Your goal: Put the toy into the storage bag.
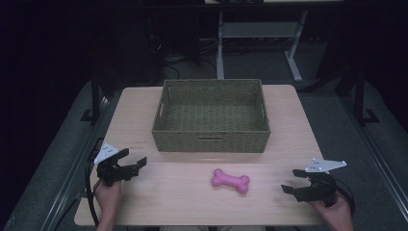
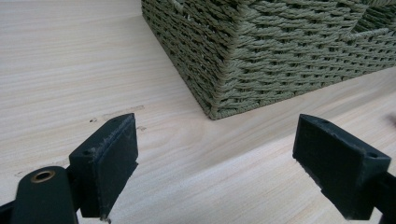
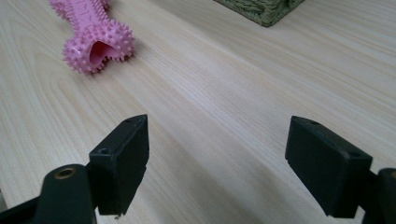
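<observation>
- A light wooden tabletop (image 1: pixel 144 110) carries a woven green basket (image 1: pixel 210 139) at its far middle and a pink spiky bone-shaped toy (image 1: pixel 231 180) nearer the person.
- The toy lies flat on the bare wood, in front of the basket's near wall and apart from it, roughly between the two hands and a little closer to the right one.
- The left claw (image 1: pixel 133 160) sits at the near left of the tabletop, held by the person's left hand (image 1: pixel 109 192), with a grey three-cornered plate on top. Its jaws stand wide apart with nothing between them.
- In the left gripper view, the left claw (image 2: pixel 215 154) points at the basket's near left corner (image 2: pixel 224 70), with bare wood under the gap.
- The right claw (image 1: pixel 294 182) sits at the near right, held by the right hand (image 1: pixel 337 211), pointing toward the toy. Its jaws are also spread wide and empty.
- In the right gripper view, the right claw (image 3: pixel 217 158) has bare wood between its jaws; the toy (image 3: pixel 93 32) lies ahead and to the upper left, its open end facing the camera, well clear of the jaws. A corner of the basket (image 3: pixel 261 9) shows at the top.
- Neither claw touches the toy or the basket.
- The floor beyond the tabletop is dark, with a pale desk frame (image 1: pixel 260 43) standing behind.
</observation>
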